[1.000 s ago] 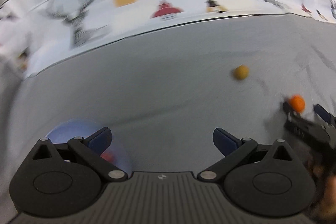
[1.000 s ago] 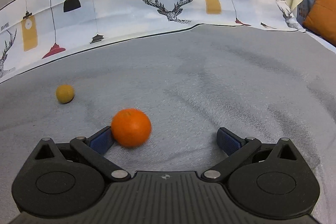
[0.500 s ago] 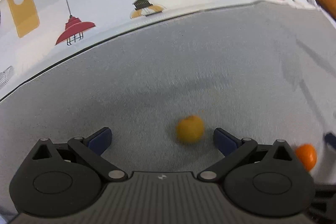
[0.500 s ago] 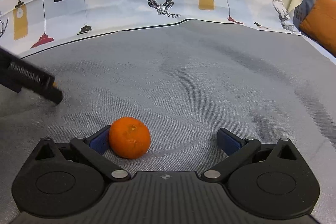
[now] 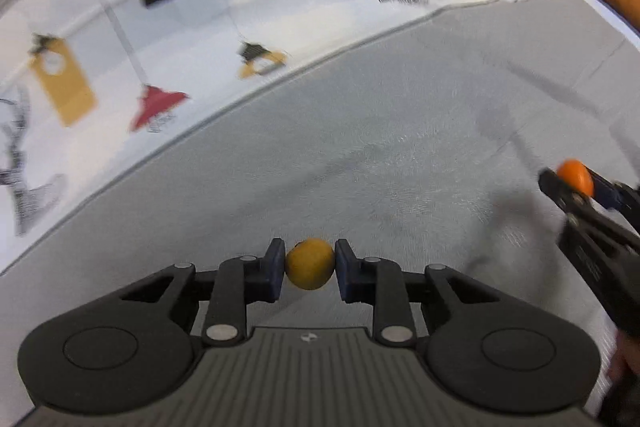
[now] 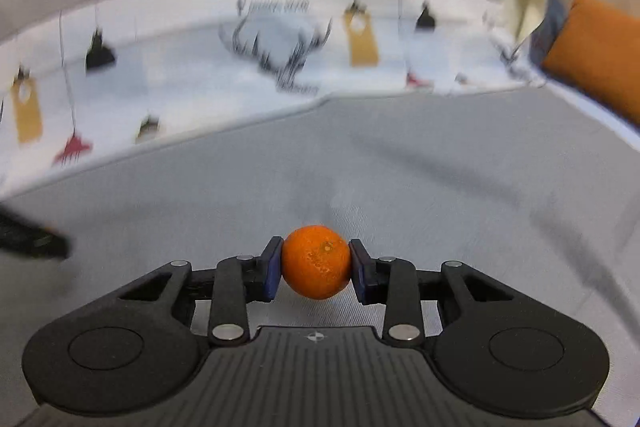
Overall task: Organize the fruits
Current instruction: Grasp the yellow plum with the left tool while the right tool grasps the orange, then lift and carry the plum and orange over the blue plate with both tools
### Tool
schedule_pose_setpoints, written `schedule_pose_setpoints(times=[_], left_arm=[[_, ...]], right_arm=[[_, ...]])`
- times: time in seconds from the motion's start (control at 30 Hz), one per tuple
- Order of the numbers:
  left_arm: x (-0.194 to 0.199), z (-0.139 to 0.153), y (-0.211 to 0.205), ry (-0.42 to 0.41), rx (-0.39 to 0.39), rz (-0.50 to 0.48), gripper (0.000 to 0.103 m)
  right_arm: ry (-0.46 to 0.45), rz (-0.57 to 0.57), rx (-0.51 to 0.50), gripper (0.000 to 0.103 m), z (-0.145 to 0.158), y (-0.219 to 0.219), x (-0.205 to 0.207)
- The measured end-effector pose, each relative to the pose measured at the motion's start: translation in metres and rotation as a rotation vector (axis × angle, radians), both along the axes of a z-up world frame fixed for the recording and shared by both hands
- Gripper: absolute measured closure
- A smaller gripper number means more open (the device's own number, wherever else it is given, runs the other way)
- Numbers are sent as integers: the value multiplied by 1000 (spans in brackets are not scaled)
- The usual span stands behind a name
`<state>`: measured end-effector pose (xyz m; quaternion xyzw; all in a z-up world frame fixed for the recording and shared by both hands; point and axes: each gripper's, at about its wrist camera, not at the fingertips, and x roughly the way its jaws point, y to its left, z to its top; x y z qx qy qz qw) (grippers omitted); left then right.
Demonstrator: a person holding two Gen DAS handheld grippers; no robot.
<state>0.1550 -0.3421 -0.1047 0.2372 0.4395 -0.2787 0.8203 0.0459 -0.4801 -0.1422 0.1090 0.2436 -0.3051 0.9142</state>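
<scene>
Between your left gripper [image 5: 310, 269] pads sits the small yellow fruit [image 5: 309, 269], pinched on both sides, just above the grey sheet [image 5: 400, 147]. Your right gripper [image 6: 316, 269] is clamped on the orange [image 6: 316, 261] the same way; in the left view it shows at the far right edge, orange [image 5: 575, 177] included. Both fruits grabbed, so pickup looks done for these 2. Left to do: carry and drop them wherever they belong, but no bowl or container shows in either view, so can't tell where. Printed fabric [image 5: 160, 39] borders the sheet at the back, orange cushion [image 6: 600, 55] off right. Heavy blur in both views.
</scene>
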Motion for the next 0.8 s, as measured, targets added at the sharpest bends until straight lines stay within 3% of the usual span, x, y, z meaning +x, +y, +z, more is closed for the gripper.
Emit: schedule_pose_setpoints(times=[0.13, 0.23, 0.33, 0.47, 0.63, 0.8], left_arm=[[-31, 45, 49, -4, 38, 44, 74], [-66, 74, 100, -12, 50, 88, 74], [-105, 97, 159, -6, 43, 150, 74], [-155, 108, 228, 75, 28, 204, 74], [-214, 113, 298, 96, 12, 299, 74], [-261, 111, 355, 82, -3, 406, 74]], right_arm=[[1, 35, -34, 67, 12, 14, 0], [-35, 52, -81, 67, 34, 36, -19], [-97, 103, -53, 67, 66, 69, -49], [-146, 247, 11, 67, 99, 134, -105], [-100, 480, 161, 67, 111, 219, -167], [-30, 648, 123, 67, 117, 293, -212]])
